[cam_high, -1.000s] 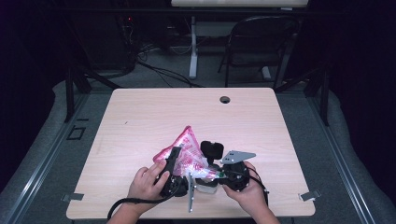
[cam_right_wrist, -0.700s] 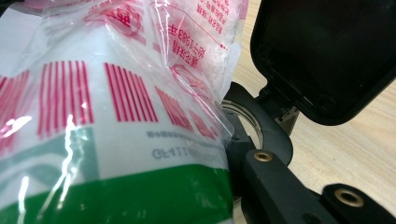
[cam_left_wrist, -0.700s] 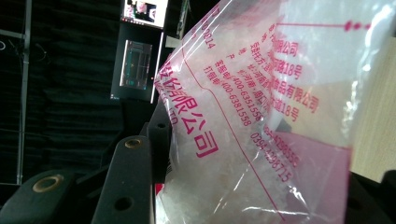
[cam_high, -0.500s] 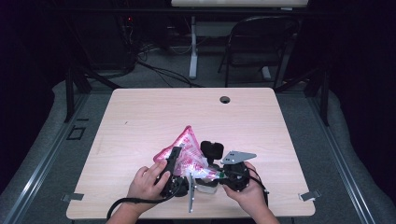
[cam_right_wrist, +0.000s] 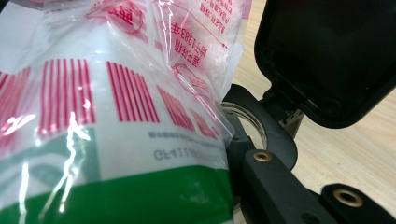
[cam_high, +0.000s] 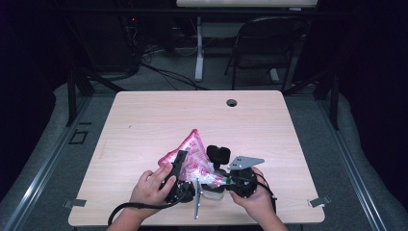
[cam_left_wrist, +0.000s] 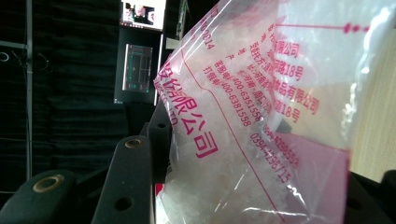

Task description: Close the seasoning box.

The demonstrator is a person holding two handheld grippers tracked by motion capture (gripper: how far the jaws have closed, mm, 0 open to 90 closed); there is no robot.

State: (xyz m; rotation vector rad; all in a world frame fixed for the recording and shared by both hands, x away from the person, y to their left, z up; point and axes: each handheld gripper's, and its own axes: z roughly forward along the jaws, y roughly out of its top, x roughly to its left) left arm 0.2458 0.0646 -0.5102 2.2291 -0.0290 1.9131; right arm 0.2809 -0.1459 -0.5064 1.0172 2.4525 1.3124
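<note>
Pink-printed bag point(cam_high: 192, 153) between both tools

Clear bag point(cam_high: 192, 153) — pink print, green band

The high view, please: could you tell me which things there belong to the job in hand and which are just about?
In use: printed plastic bag; clear jar with black flip lid; left claw; right claw.
Just about: folding chair; table's cable hole.
</note>
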